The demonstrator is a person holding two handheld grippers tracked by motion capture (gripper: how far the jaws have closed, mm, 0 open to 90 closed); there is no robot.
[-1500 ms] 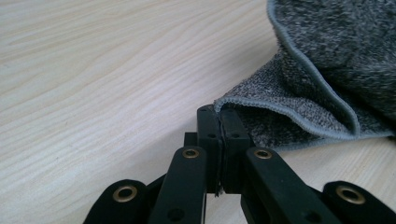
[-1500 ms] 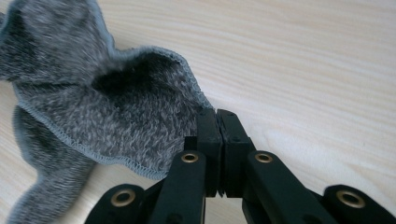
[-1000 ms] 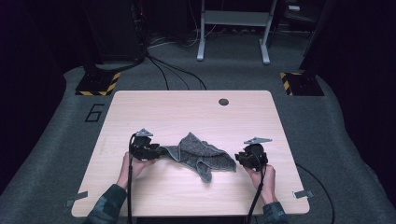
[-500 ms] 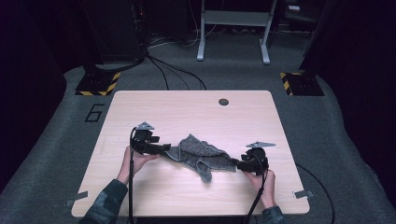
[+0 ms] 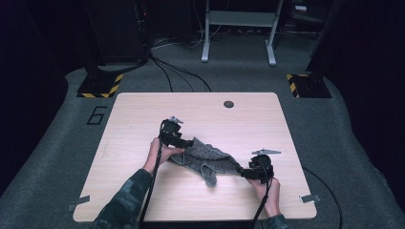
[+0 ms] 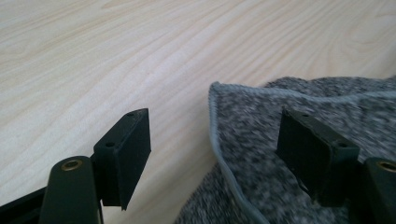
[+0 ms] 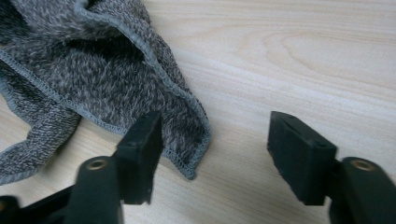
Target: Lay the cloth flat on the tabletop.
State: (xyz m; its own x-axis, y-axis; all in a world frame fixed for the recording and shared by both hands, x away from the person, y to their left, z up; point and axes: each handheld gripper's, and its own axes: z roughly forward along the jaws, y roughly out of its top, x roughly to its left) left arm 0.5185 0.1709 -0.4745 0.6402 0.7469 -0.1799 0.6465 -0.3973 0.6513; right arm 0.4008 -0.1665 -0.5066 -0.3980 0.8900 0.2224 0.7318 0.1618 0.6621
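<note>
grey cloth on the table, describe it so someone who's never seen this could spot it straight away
Start at the light wooden table on the dark carpet. Near its middle, toward the person's side, a crumpled cloth lies between the left gripper and the right gripper. It is the one soft thing there: mottled grey fleece with a stitched hem, unlike the small dark round hole near the far edge.

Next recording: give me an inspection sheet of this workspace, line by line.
Surface: light wooden table, a small dark round fitting near its far edge.
Job's things: grey towel, crumpled, lying on the table between the grippers.
Clutter: nothing seen.
Grippers: left gripper open, jaws just opened, towel edge between them unpinched; right gripper open, jaws just opened, towel corner lying free.
Cables: one cable trails from each gripper toward the person.
Surroundings: grey carpet, hazard-striped bases, metal stand.
</note>
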